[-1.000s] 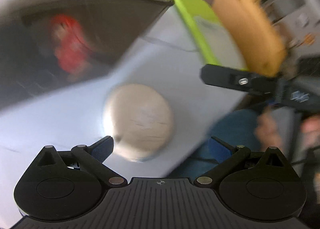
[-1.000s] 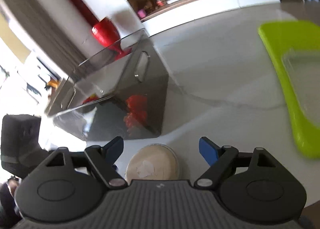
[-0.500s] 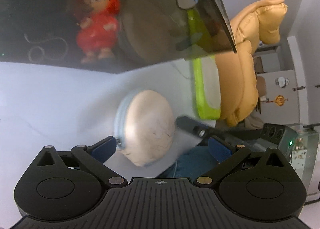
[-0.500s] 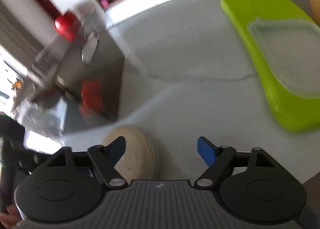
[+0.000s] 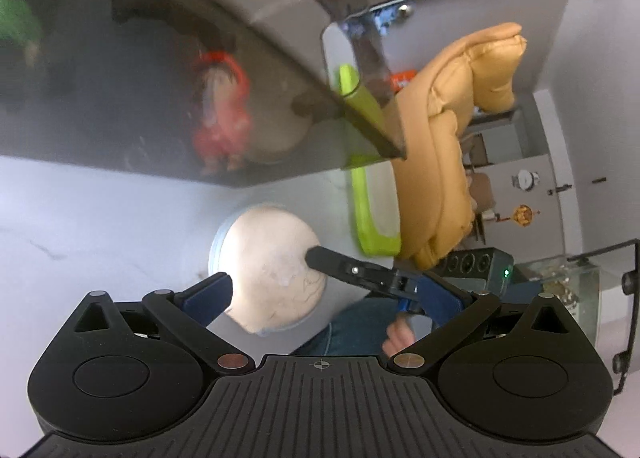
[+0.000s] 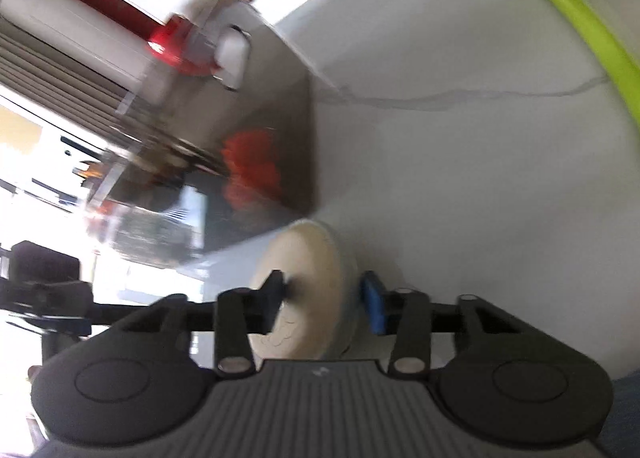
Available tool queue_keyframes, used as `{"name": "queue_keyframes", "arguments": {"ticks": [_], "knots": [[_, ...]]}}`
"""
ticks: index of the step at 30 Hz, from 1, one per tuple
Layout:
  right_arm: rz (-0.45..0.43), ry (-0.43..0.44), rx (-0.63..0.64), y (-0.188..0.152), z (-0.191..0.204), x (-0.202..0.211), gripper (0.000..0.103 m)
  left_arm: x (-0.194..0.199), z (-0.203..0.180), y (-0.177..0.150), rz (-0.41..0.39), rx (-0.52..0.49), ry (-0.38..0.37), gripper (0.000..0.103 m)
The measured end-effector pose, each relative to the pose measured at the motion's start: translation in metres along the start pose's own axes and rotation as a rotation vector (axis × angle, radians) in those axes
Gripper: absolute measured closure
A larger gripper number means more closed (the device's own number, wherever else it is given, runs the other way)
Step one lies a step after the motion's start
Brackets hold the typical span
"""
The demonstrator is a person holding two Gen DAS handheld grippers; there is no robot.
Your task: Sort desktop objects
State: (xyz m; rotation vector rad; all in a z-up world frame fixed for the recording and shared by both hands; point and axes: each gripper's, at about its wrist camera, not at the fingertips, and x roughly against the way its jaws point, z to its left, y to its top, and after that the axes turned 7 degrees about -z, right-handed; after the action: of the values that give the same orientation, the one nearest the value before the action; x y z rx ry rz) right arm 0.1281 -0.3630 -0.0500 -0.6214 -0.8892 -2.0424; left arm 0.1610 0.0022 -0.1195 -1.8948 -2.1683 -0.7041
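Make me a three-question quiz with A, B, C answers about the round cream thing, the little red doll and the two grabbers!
1. Where is the red doll?
A. inside the smoky see-through bin
B. on the green tray
C. in a gripper

2. What colour is the tray?
A. blue
B. lime green
C. pink

3. What is the right gripper doing?
A. hanging open over the tray
B. closed on the round cream disc
C. holding the doll

Answers:
1 A, the doll shows through the bin's dark wall.
2 B, its rim is bright lime.
3 B, both fingers press the disc's two faces, while the left gripper stands open.
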Motion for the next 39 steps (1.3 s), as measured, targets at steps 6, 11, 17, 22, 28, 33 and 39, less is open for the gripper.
{"name": "queue_keyframes", "arguments": {"ticks": [6, 11, 17, 22, 28, 33, 39], "knots": [[-0.022, -0.008, 0.07, -0.006, 0.027, 0.02, 0.067, 0.045, -0.022, 0.006, -0.102, -0.043, -0.034, 0.0], [-0.058, 0.018, 0.084, 0.0, 0.047, 0.046, 0.067, 0.067, -0.031, 0.004, -0.153, -0.062, -0.02, 0.0], [-0.082, 0.082, 0.128, 0.013, 0.084, 0.089, 0.067, 0.1, -0.04, 0.015, -0.233, -0.076, -0.034, 0.0], [-0.129, 0.13, 0.186, 0.059, 0.144, 0.096, 0.067, 0.139, -0.052, 0.049, -0.337, -0.08, 0.037, 0.0], [-0.069, 0.014, 0.238, 0.114, 0.208, -0.004, 0.067, 0.161, -0.056, 0.089, -0.36, -0.118, 0.15, 0.0], [0.037, -0.151, 0.313, 0.121, 0.23, -0.095, 0.066, 0.183, -0.023, 0.129, -0.289, -0.111, 0.162, 0.0], [-0.161, -0.285, 0.568, 0.099, 0.244, -0.066, 0.034, 0.186, 0.021, 0.148, -0.304, -0.022, 0.184, 0.0]]}}
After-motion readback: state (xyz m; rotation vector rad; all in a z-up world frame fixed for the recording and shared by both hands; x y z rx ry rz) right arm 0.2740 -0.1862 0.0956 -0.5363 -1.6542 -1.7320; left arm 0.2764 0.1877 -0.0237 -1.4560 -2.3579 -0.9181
